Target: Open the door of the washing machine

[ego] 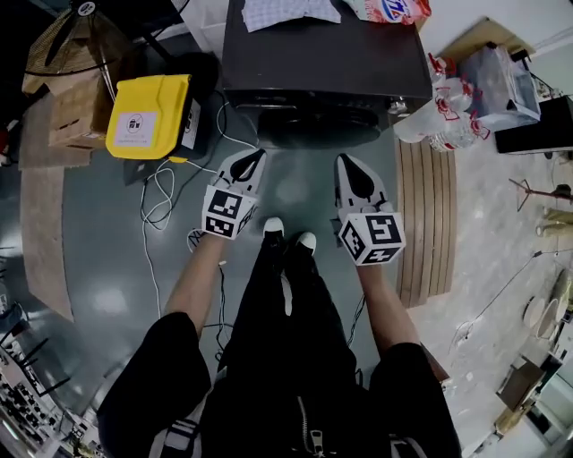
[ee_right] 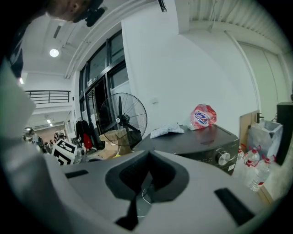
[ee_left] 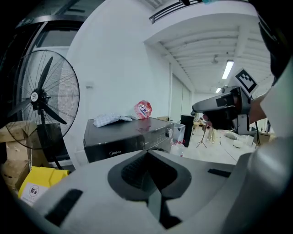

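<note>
Washing machine (ego: 327, 63) at 12 o'clock, door shut, cloth (ego: 291, 11) and detergent bag (ego: 394, 9) on top. Left gripper (ego: 251, 161) and right gripper (ego: 349, 165) have their jaws closed, empty, and are near its front. Clear bin (ego: 506, 76) at 2 o'clock, contents unclear; bottles (ego: 443, 116) beside it.

Black clothes (ego: 286, 349), white shoes (ego: 274, 225), marker-cubed white grippers (ego: 258, 156) (ego: 344, 160)
</note>
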A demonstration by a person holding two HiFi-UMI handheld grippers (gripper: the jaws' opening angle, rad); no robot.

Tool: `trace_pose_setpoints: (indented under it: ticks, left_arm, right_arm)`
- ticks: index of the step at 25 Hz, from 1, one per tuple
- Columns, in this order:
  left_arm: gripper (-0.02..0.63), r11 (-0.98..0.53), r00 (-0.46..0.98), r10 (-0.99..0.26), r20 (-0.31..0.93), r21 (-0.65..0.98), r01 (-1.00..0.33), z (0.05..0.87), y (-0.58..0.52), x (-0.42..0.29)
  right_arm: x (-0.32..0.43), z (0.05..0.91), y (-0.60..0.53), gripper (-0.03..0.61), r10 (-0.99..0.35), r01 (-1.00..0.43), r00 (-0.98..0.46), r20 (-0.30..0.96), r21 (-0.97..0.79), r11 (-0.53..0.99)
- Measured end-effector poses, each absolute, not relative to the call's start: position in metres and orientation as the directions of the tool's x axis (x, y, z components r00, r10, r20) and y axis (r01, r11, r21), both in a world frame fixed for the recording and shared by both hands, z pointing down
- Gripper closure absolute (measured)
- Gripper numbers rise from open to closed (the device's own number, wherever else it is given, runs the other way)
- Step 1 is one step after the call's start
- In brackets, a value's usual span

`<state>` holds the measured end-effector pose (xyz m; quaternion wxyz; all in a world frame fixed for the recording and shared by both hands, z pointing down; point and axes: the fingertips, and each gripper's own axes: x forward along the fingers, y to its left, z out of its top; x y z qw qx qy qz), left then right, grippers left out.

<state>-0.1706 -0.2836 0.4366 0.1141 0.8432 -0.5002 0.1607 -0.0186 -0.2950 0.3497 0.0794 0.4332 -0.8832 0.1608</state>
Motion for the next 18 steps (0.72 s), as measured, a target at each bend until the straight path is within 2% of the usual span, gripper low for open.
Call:
trace_pose_setpoints:
  ticks: [11,13,18]
  left_arm:
    - [0.606,-0.499,0.469,-0.774,0.425,0.044,-0.865,0.552,-0.335,-0.203]
    - [0.492,-0.509,0.475,-0.755,0.452,0.053,-0.859,0.578,-0.343,-0.205]
    - [0.418,-0.564,0.515,-0.683,0.518,0.075,-0.822,0.638,-0.354,-0.2]
  right_arm:
    - [-0.032,0.443,-0.31,0.574,-0.725,-0.823,-0.568,0.39,-0.234,0.518]
    - [-0.03,0.458,-0.311,0.574,-0.722,-0.828,-0.56,0.406,-0.239,0.508]
    - [-0.023,0.486,-0.312,0.574,-0.718,-0.843,-0.536,0.443,-0.238,0.483]
